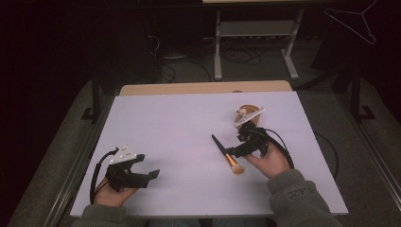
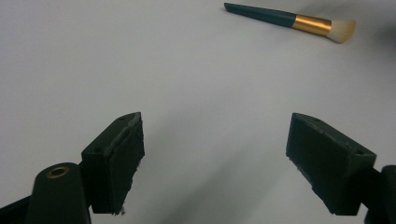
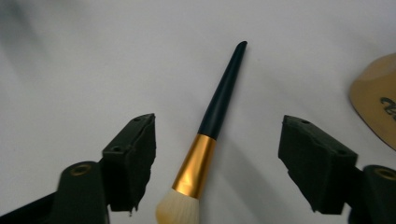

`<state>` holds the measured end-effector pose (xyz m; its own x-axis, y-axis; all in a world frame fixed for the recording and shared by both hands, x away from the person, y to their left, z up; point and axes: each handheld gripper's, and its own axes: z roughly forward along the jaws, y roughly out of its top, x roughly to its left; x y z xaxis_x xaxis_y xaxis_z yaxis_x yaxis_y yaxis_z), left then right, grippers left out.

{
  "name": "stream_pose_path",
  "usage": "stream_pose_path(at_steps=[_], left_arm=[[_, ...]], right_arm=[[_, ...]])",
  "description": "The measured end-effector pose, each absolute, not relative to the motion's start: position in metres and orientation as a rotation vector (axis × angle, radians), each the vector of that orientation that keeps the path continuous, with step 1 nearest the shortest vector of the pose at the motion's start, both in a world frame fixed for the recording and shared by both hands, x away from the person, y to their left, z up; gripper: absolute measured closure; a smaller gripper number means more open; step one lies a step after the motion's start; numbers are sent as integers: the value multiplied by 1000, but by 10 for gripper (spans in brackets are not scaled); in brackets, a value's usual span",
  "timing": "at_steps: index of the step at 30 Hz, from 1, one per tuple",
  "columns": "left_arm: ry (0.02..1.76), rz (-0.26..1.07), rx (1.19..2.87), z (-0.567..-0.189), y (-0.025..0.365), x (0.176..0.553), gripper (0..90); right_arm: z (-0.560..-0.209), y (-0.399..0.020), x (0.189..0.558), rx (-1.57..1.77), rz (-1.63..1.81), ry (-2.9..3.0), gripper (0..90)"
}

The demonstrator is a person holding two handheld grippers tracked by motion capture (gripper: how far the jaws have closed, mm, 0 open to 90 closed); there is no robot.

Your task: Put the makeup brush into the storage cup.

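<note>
Right tongs wide apart, astride the brush lying flat on the white table, not yet gripped; left tongs wide too, idle, well apart.

On the white table there are 1 makeup brush, 1 tan round object and 2 grippers, left gripper and right gripper.

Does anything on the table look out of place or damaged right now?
Nothing stands out. The makeup brush lies flat and whole on the white table, between the open jaws of the right gripper. The left gripper is open over bare table.
</note>
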<state>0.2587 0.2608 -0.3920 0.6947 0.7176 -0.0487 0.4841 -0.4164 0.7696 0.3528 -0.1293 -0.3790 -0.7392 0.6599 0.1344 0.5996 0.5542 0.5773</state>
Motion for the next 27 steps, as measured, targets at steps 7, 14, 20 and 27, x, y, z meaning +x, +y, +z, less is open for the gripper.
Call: stream_pose_path(at_steps=[7, 14, 20, 27], left_arm=[[919, 363, 2092, -393, 260, 259, 189], [920, 361, 2091, -393, 260, 259, 189], [920, 359, 2090, -393, 260, 259, 189], [913, 361, 2103, -393, 261, 259, 189]], right_arm=[[-391, -117, 364, 1110, 895, 2718, 316], [-402, -109, 372, 1125, 846, 2739, 350], [-409, -104, 375, 1146, 816, 2756, 389], [-414, -99, 377, 1151, 804, 2761, 430]])
